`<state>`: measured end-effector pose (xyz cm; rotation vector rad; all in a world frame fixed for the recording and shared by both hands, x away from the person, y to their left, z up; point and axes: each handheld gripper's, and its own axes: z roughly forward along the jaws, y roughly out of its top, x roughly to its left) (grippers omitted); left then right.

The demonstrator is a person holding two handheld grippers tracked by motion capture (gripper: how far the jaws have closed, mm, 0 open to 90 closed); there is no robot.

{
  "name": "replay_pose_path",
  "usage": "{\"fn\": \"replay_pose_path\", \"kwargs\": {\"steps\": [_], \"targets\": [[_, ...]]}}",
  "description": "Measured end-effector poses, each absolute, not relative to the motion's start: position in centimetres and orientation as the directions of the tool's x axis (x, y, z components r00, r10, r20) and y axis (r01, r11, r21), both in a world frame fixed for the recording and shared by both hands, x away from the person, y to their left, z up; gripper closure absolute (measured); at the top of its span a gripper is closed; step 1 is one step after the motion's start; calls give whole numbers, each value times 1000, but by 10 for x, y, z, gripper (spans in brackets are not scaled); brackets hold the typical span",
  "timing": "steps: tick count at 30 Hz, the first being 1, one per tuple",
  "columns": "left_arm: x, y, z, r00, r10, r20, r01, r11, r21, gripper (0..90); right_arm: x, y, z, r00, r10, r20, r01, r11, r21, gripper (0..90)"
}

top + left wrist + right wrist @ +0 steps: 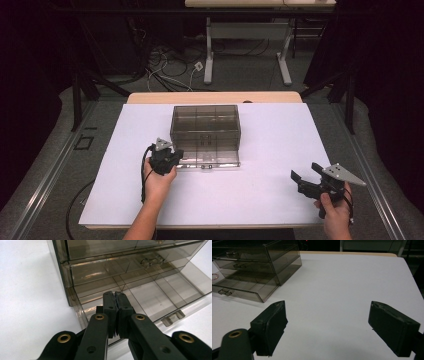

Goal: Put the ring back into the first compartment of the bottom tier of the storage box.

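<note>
- Near the middle of the white counter [280,190] stands the smoky transparent plastic drawer chest [205,125], its long side running across the counter and its front facing the person.
- Its bottom drawer [210,159] is pulled out toward the person and lies flat on the counter; the drawers above it sit pushed in. In the left tongs' view the open drawer [160,293] shows thin dividers and looks empty, with its small clear handle [173,318] on the front lip.
- The left tongs [167,156] sit at the drawer's left front corner, just beside or touching it; in their own view the tips [115,296] hang over the drawer's near left compartment. Their jaws are clenched together with nothing visible between them.
- From those tongs the drawer stretches away to the right along its front edge, and the handle lies well to the right of the tips.
- The right tongs [306,181] rest well apart from the chest, near the counter's right front edge, pointing left toward it. Their jaws are spread wide and released, bare counter between them [327,322].
- The left hand [159,182] is plainly the nearer of the two, so I judge that any push or pull on the drawer falls to it, along the drawer's short axis, toward or away from the chest.
- A second pale table [250,30] and loose cables [165,65] lie on the floor beyond the counter.
</note>
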<state>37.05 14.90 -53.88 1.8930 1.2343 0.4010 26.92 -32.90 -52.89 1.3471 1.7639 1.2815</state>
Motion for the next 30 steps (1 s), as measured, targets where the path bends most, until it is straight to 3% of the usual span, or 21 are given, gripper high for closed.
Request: {"fn": "replay_pose_path", "kwargs": {"steps": [30], "targets": [[374, 148, -549, 459, 870, -181, 628, -173, 759, 878, 269, -328, -529, -333, 936, 112, 400, 33, 916, 144]]}}
